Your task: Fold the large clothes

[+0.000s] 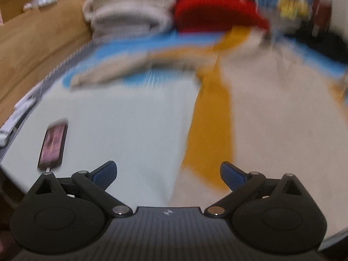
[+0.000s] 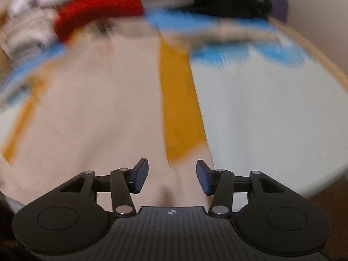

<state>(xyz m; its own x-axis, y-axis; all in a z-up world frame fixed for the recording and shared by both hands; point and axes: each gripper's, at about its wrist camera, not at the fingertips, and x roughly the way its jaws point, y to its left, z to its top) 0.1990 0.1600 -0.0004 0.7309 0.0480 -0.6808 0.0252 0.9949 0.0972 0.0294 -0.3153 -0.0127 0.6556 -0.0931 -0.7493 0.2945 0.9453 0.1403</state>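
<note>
Beige garment (image 1: pixel 282 113) flat | left tongs (image 1: pixel 168 175) wide apart, empty | right tongs (image 2: pixel 172 177) parted, empty

Bare sheet (image 1: pixel 121 130) ahead; phone (image 1: pixel 53 145) left, garment (image 1: pixel 282 113) right.

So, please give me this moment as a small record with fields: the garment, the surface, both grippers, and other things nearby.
garment: beige garment with mustard-yellow side panels, spread flat
surface: pale sheet with blue pattern at far end
left hand-held gripper: open, holds nothing, over the garment's edge
right hand-held gripper: open, holds nothing, above the beige cloth
phone: lies on the sheet, apart from the garment
far end: red item beside stacked pale linens
image quality: both views blurred; fine detail unclear
</note>
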